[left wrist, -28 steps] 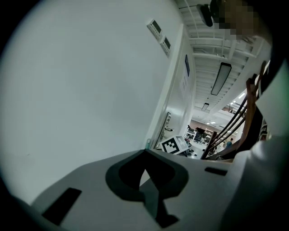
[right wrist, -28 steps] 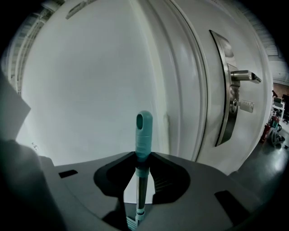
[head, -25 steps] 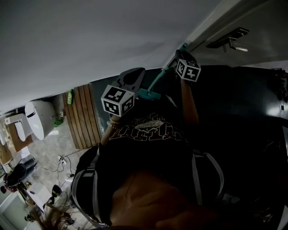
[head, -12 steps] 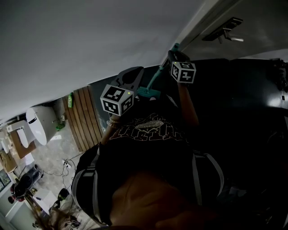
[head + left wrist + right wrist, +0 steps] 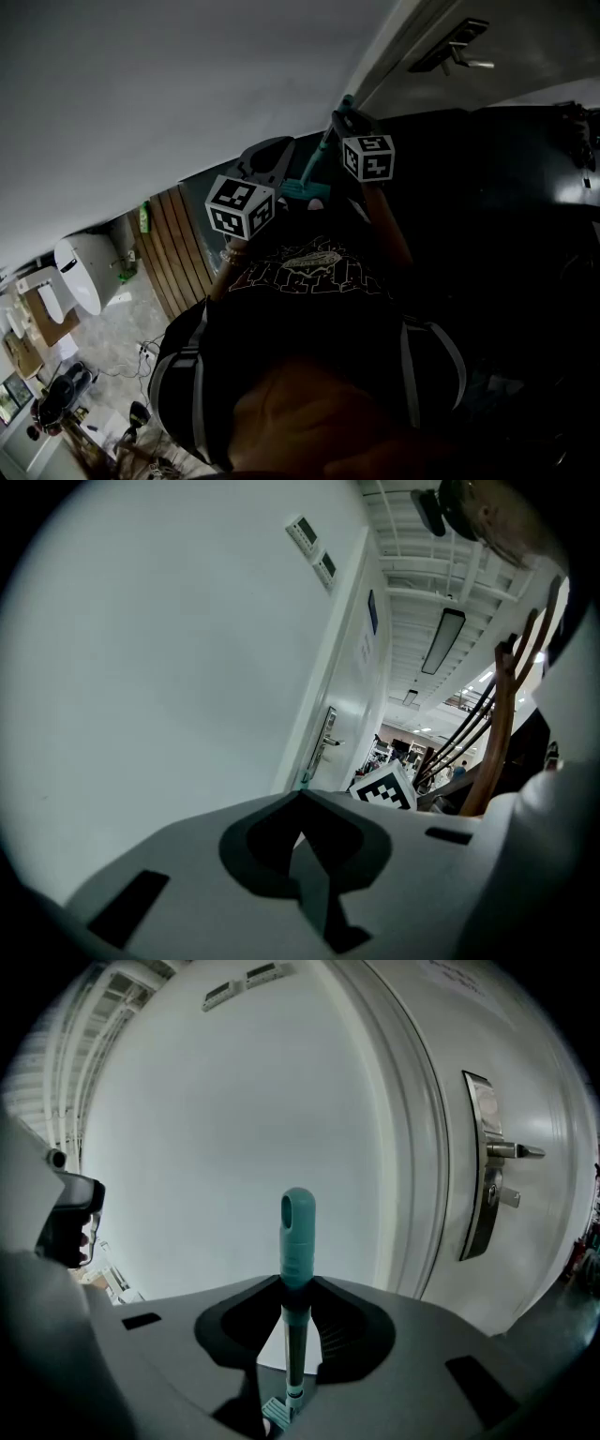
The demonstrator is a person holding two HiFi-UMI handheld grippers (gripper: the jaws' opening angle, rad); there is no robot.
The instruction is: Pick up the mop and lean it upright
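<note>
The mop has a dark shaft with a teal grip (image 5: 298,1232) and a teal head (image 5: 302,190). My right gripper (image 5: 296,1297) is shut on the shaft just below the teal grip, and the grip's end points at the white wall (image 5: 244,1129) beside the door frame. In the head view my right gripper (image 5: 342,122) holds the mop handle (image 5: 323,150) up by the wall. My left gripper (image 5: 272,157) hovers beside the mop head, apart from it. In its own view the left gripper (image 5: 302,803) shows its jaws together with nothing between them.
A white door (image 5: 525,1072) with a metal lever handle (image 5: 502,1152) stands right of the wall. The door handle (image 5: 455,54) also shows in the head view. Wooden slats (image 5: 173,248) and a white toilet (image 5: 80,272) lie to the left, with a tiled floor below.
My right gripper has carried the mop handle up and to the left, closer to the wall by the door frame. The left gripper shifted slightly the same way.
</note>
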